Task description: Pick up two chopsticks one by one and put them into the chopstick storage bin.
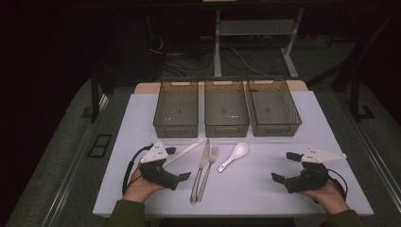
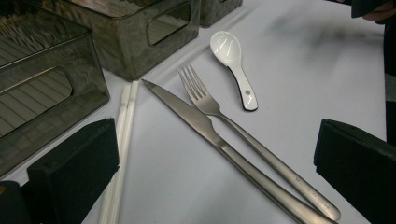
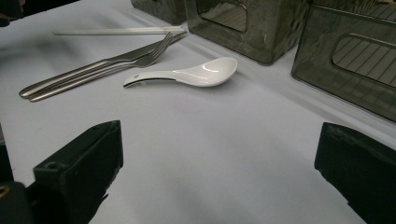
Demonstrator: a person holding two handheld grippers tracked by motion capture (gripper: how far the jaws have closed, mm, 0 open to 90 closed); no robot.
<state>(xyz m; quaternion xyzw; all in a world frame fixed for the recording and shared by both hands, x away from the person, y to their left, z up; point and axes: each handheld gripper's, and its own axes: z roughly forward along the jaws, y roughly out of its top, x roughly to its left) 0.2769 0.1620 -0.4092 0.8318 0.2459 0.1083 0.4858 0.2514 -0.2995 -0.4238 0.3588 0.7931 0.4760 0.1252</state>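
A pair of white chopsticks (image 1: 187, 150), a steel knife (image 1: 201, 170), a steel fork (image 1: 208, 172) and a white ceramic spoon (image 1: 234, 156) lie side by side on the white table top (image 1: 255, 189). My left gripper (image 1: 178, 163) rests just left of the chopsticks, open, with nothing between its jaws. In the left gripper view the gripper (image 2: 217, 140) looks over the chopsticks (image 2: 125, 121), knife (image 2: 187, 114), fork (image 2: 205, 100) and spoon (image 2: 231, 58). My right gripper (image 1: 284, 166) stands open to the right of the spoon. Bare table and the spoon (image 3: 196, 74) lie beyond my right gripper (image 3: 219, 149).
Three smoky see-through bins stand in a row behind the cutlery: left (image 1: 176, 109), middle (image 1: 226, 108), right (image 1: 273, 107). All three look empty. The table's front edge (image 1: 227, 213) runs just ahead of the person's wrists. Dark floor and cables lie beyond the table.
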